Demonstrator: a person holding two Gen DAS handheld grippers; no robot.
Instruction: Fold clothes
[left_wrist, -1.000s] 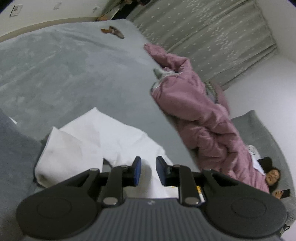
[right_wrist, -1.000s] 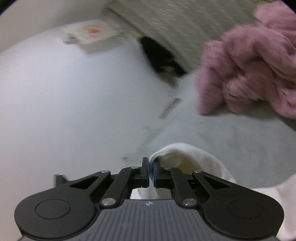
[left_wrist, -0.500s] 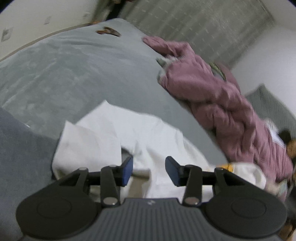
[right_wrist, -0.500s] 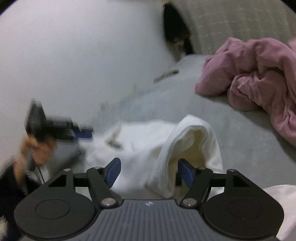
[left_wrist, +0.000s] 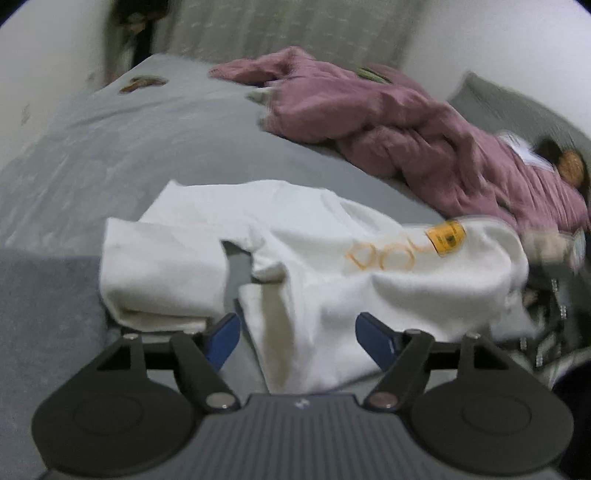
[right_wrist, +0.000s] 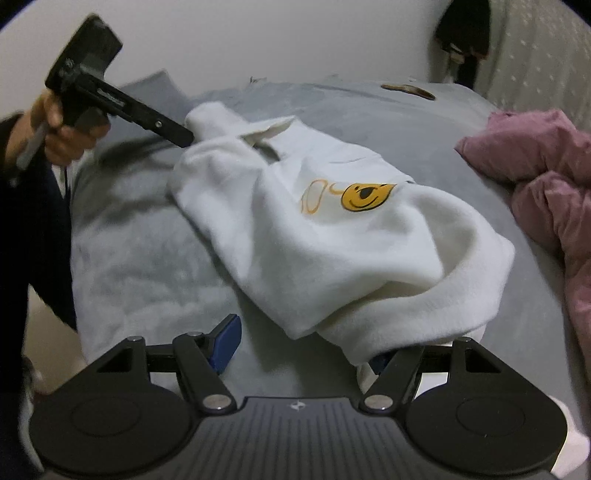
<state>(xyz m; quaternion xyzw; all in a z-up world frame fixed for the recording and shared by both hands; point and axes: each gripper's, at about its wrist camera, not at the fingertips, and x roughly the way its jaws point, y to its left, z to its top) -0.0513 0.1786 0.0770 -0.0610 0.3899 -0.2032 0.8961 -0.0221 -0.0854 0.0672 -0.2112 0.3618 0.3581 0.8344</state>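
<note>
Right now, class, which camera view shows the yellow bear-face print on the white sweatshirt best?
The right wrist view: the yellow face print sits sharp and near the middle of the white sweatshirt. The left wrist view shows it blurred, edge-on, as an orange patch.

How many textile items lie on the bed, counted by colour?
White: 1, the sweatshirt
Pink: 1, the crumpled quilt
Total: 2, not counting the grey bed cover itself.
</note>
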